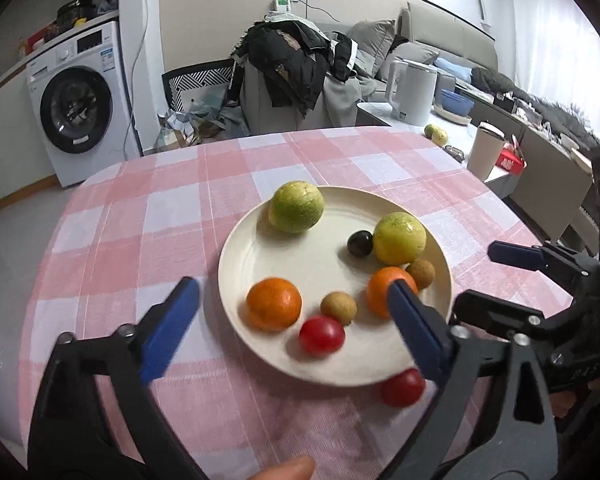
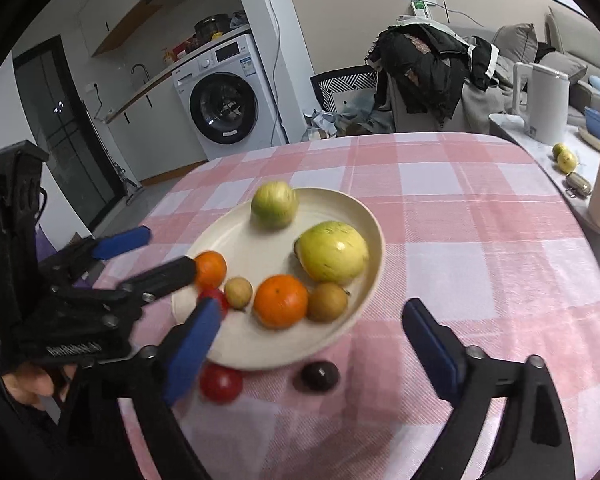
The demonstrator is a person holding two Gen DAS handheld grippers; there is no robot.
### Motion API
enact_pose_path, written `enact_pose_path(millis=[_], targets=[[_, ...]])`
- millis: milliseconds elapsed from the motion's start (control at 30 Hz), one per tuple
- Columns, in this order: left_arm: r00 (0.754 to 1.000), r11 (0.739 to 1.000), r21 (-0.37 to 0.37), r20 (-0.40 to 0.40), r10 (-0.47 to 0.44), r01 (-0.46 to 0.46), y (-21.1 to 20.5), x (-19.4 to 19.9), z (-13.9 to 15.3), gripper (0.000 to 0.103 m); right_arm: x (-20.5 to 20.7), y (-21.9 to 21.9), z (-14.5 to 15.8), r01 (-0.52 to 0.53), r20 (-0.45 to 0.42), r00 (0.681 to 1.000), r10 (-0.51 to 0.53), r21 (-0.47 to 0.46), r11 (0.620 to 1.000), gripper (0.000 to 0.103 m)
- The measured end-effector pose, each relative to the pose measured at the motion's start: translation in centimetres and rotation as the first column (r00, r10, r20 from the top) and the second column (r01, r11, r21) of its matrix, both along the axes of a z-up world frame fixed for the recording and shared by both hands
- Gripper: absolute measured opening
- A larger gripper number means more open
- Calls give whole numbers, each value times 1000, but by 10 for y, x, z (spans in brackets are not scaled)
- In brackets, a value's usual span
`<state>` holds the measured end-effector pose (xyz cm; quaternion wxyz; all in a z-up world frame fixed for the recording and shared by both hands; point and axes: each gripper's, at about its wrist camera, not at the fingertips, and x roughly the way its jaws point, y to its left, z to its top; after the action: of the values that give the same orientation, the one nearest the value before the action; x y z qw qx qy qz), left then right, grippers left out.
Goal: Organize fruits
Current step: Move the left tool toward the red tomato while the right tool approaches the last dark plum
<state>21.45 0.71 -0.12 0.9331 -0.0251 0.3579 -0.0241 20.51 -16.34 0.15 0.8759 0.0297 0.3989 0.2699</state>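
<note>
A cream plate (image 1: pixel 320 268) (image 2: pixel 340 208) on the pink checked tablecloth holds two green-yellow fruits (image 1: pixel 296 207) (image 1: pixel 399 238), two oranges (image 1: pixel 274 303) (image 2: pixel 281 301), brown longans (image 1: pixel 338 307), a red tomato (image 1: pixel 321 335) and a dark plum (image 1: pixel 360 243). A second tomato (image 1: pixel 403 387) (image 2: pixel 220 383) and another dark plum (image 2: pixel 320 376) lie on the cloth beside the near rim. My left gripper (image 1: pixel 294 308) is open over the plate's near side. My right gripper (image 2: pixel 312 328) is open above the near rim and the loose plum.
A side table at the right carries a white kettle (image 1: pixel 414 92), a cup (image 1: pixel 486 151), a blue bowl (image 1: pixel 456 102) and a spare green fruit (image 1: pixel 436 134). A clothes-piled chair (image 1: pixel 292 76) stands beyond the table. A washing machine (image 1: pixel 80 108) is at the left.
</note>
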Motion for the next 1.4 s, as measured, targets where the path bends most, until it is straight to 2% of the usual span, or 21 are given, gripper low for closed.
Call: enact_pose_path(millis=[33,167,400,533,700,967,1100,1200,1300,1333,1400], targets=[[1000,1000,-8,7,8,-8,1,-6,2,102,-3,-2,1,4,7,1000,-4,-15,1000,103],[1000,1000,-16,7,12,-11,1,-24,5,102,-14,-10,4,-8,19,1000,8,-32,999,103],[1000,1000,20,13,11,-11,-6,-54,12,102,-23,-21,6,-23,47,999,26,-74,997,103],[1000,1000,21,14,10,-10,-8,-66,11,102,-19,-24,-1,-33,16,999,34,-85,996,103],[1000,1000,0,0,-15,15,-10,-70,7,102,-19,-20,-5,-43,12,999,45,-136,990,103],[999,999,13,-39,-35,36,-20,-67,-5,102,-15,-10,-27,-67,-49,997,58,-207,976,103],[996,998,12,-65,-60,61,-26,-65,-11,103,-16,-6,-32,-84,-58,996,73,-206,975,102],[995,998,23,-79,-63,65,-30,-64,-16,102,-18,-3,-32,-96,-52,995,87,-214,972,99],[992,997,18,-96,-79,81,-34,-63,-21,102,-20,3,-34,-115,-52,993,106,-232,966,87],[991,996,21,-102,-84,87,-35,-62,-23,102,-20,4,-36,-122,-60,992,111,-233,965,80],[990,994,36,-108,-94,98,-39,-62,-25,102,-20,7,-38,-133,-77,990,118,-228,965,75]])
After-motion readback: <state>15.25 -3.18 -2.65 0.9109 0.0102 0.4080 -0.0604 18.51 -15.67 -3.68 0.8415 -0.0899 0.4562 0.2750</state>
